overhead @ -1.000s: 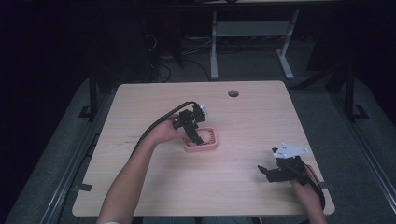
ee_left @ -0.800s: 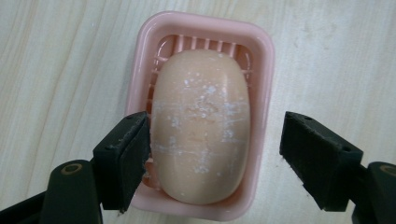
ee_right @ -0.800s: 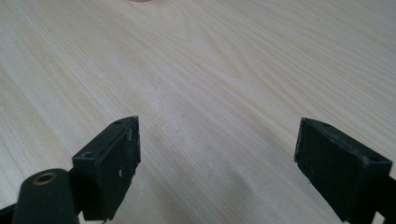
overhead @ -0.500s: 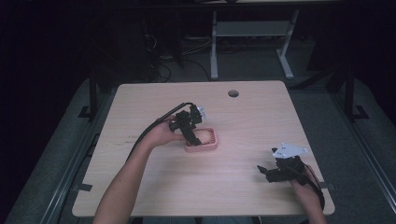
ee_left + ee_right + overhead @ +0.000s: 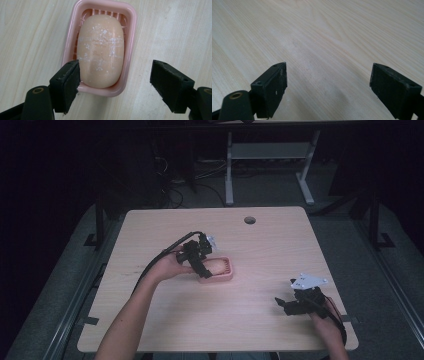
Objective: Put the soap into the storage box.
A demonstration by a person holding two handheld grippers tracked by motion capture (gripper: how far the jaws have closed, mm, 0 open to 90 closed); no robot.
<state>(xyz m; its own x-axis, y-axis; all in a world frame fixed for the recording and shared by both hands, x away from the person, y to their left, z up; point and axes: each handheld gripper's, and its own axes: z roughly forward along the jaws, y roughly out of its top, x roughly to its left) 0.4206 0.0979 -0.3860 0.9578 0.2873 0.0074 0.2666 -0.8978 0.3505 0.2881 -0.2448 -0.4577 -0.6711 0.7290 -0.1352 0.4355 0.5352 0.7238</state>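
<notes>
Hiding the near-left corner of the pink soap dish (image 5: 130, 37) behind one pad of the left gripper (image 5: 115, 82). Covering most of the dish's slatted floor under the soap bar (image 5: 101, 50). Losing the soap's white specks to smallness from above. Cutting off both forearms at the high view's bottom edge.

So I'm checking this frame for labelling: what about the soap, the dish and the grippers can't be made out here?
- Soap: its underside and the dish floor, left gripper view, are hidden by the soap itself.
- Dish near rim: partly covered by the left gripper jaw.
- High view: the left gripper covers the dish's left end; soap too small for detail.
- Right gripper: jaws too small in the high view; its own view cuts them off at the bottom.
</notes>
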